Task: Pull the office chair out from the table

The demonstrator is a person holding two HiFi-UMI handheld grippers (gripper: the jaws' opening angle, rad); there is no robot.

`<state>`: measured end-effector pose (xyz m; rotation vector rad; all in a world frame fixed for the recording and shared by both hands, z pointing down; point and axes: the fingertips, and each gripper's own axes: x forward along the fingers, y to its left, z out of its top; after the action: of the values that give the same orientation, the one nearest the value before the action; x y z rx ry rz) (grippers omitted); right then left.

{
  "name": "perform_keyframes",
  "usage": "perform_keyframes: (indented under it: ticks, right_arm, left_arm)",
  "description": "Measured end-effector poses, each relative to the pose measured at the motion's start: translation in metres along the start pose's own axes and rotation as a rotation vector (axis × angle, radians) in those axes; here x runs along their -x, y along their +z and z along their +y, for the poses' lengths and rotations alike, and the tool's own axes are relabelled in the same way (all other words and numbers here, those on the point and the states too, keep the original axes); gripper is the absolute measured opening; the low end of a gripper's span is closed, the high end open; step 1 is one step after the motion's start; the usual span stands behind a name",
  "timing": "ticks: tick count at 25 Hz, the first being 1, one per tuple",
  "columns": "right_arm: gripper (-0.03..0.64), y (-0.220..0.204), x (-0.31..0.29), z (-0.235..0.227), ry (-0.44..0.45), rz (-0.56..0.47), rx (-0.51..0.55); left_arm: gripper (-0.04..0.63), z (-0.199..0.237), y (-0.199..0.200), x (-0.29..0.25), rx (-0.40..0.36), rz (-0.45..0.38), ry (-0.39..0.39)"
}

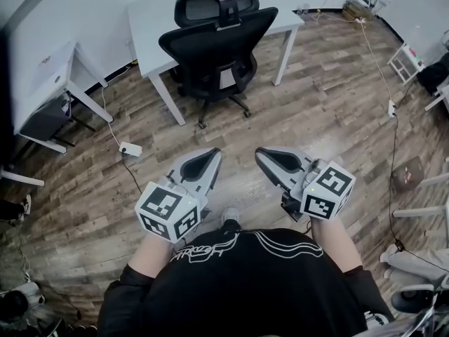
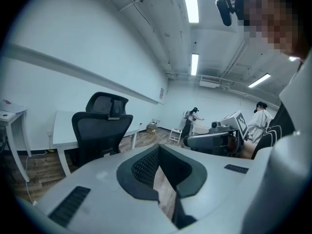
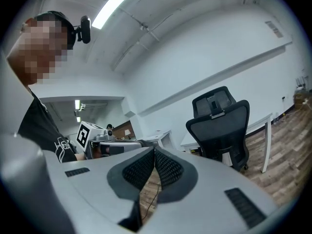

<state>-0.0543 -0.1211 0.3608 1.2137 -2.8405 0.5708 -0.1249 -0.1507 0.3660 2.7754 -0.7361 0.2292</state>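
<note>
A black mesh office chair (image 1: pixel 217 44) stands tucked against the front of a white table (image 1: pixel 151 20), its back toward me. It also shows in the left gripper view as the chair (image 2: pixel 100 130) and in the right gripper view as the chair (image 3: pixel 219 126). My left gripper (image 1: pixel 212 153) and right gripper (image 1: pixel 261 153) are held side by side low in the head view, well short of the chair. Both are shut with nothing between their tips, as seen at the left gripper (image 2: pixel 158 147) and the right gripper (image 3: pixel 154 151).
A second white table (image 1: pixel 42 76) stands at the left with a dark box under it. A power strip (image 1: pixel 130 148) and cables lie on the wood floor. A white stool (image 1: pixel 405 62) is at the right. People stand far off in the room.
</note>
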Motion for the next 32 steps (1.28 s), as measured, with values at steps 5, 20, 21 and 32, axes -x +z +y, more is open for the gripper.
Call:
perform_keyframes:
  ticks: [5,20,21,32]
  right_arm:
    - [0.037,0.021,-0.051,-0.036,-0.017,0.033,0.022]
    - [0.037,0.077,-0.078,-0.124,-0.134,0.02,0.157]
    - [0.037,0.08,-0.08,-0.134,-0.131,0.018,0.158]
    - [0.037,0.138,-0.116,-0.273,-0.038,0.035,0.156]
  left_arm:
    - [0.008,0.065,0.019,-0.015,-0.037,-0.002,0.036]
    - [0.008,0.139,0.062,-0.08,-0.108,-0.026,0.053]
    - [0.008,0.143,0.062,-0.088,-0.114,-0.018,0.063]
    - [0.008,0.212,0.095,-0.196,-0.123,0.024,0.227]
